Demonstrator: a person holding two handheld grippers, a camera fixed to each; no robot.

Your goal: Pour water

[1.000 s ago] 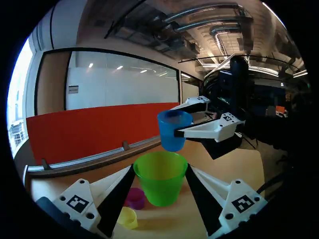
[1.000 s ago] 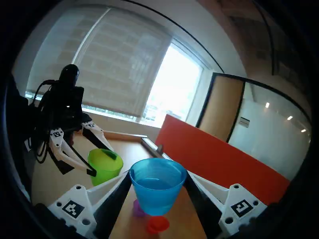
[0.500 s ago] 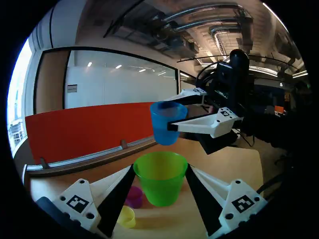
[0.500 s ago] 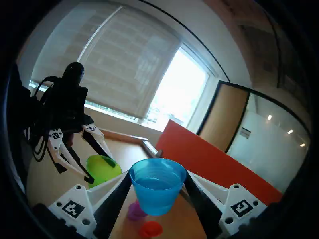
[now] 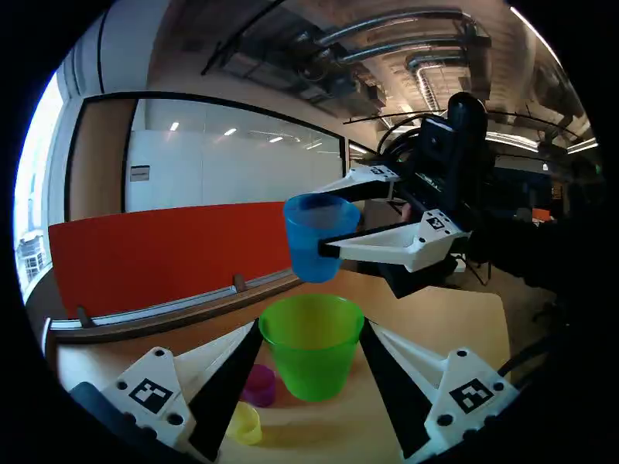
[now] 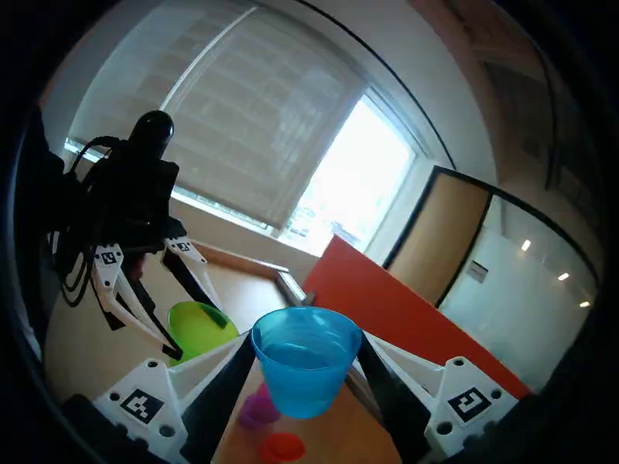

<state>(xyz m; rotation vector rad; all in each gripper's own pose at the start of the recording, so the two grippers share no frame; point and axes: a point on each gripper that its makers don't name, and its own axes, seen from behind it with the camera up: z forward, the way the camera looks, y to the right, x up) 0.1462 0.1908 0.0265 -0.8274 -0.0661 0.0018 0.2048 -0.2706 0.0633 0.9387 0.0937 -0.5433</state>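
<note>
My left gripper is shut on a green cup, held upright over the wooden table. In the left gripper view the blue cup hangs above and just behind the green one, clamped in the right gripper. In the right gripper view my right gripper is shut on the blue cup, which holds water and leans only slightly. Lower left in that view sits the green cup in the left gripper, whose dark handle rises above it.
Small cups stand on the table: a purple one and a yellow one in the left gripper view, a purple one and an orange one in the right. An orange partition lines the table's far edge.
The right gripper has lifted the blue cup and carried it left, so it now hangs above the green cup. The green cup has stayed where it was.
</note>
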